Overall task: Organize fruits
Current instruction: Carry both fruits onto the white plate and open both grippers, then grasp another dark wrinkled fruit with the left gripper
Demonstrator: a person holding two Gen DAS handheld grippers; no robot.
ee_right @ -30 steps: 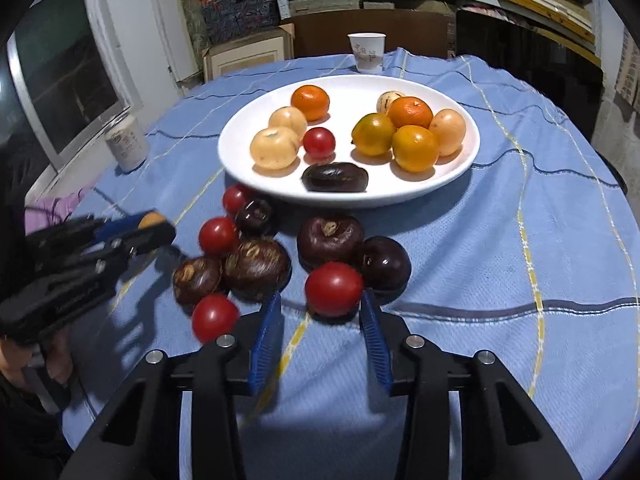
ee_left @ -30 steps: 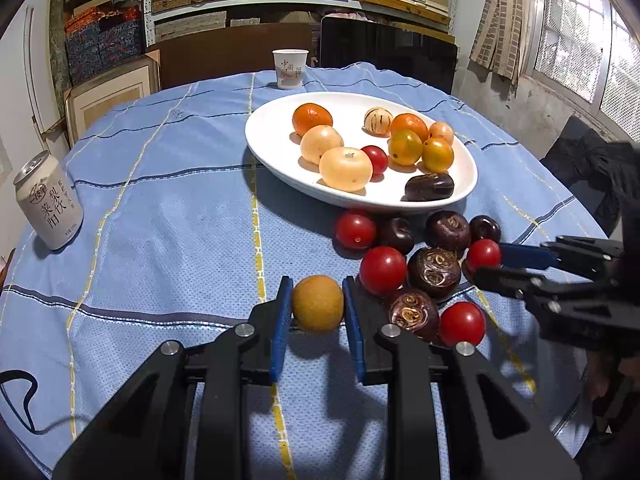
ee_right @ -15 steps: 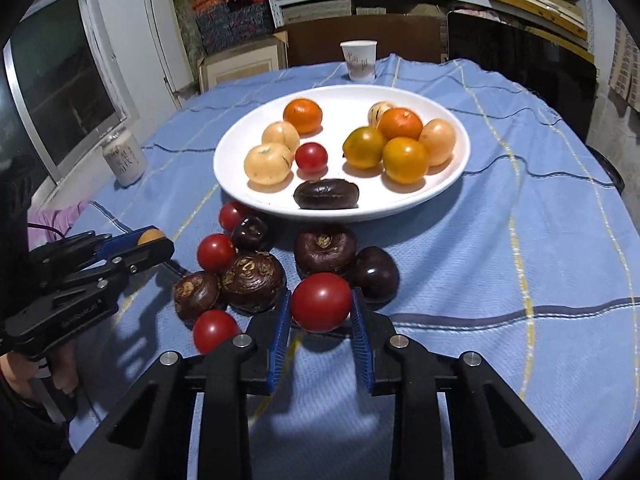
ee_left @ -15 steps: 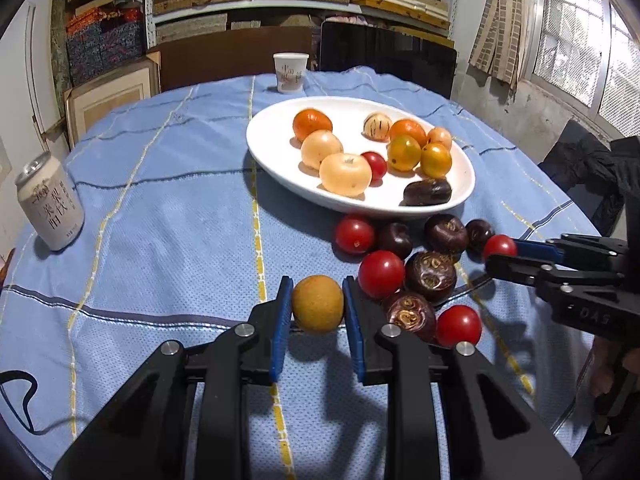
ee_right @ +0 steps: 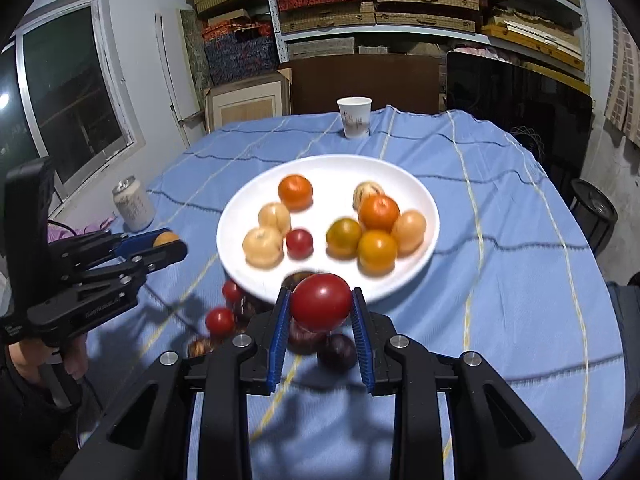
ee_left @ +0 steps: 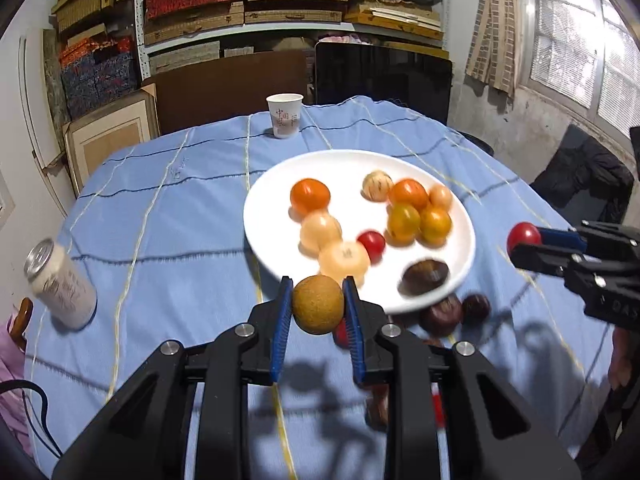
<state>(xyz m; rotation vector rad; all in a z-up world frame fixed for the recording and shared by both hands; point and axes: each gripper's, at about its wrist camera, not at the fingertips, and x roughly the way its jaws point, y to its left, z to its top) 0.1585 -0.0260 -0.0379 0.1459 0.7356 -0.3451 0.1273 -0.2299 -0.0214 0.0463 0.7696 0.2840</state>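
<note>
My left gripper (ee_left: 318,310) is shut on a round brown-yellow fruit (ee_left: 318,309), held in the air just short of the near rim of the white plate (ee_left: 264,200). My right gripper (ee_right: 321,308) is shut on a red tomato (ee_right: 321,307), lifted above the near plate rim (ee_right: 416,276). The plate holds several orange, pale and red fruits and one dark one (ee_left: 425,277). Loose tomatoes (ee_right: 219,320) and dark fruits (ee_left: 440,315) lie on the blue cloth in front of the plate. The right gripper with its tomato (ee_left: 523,237) shows in the left view; the left gripper (ee_right: 168,244) shows in the right view.
A drink can (ee_left: 60,288) stands at the left on the blue tablecloth (ee_left: 160,220). A paper cup (ee_left: 284,115) stands at the far edge. Shelves of boxes and a dark screen are behind the table. A black bin (ee_right: 594,212) stands right of the table.
Both grippers have risen off the table with their fruits and moved toward the plate. The right gripper closed on the red tomato and lifted it.
</note>
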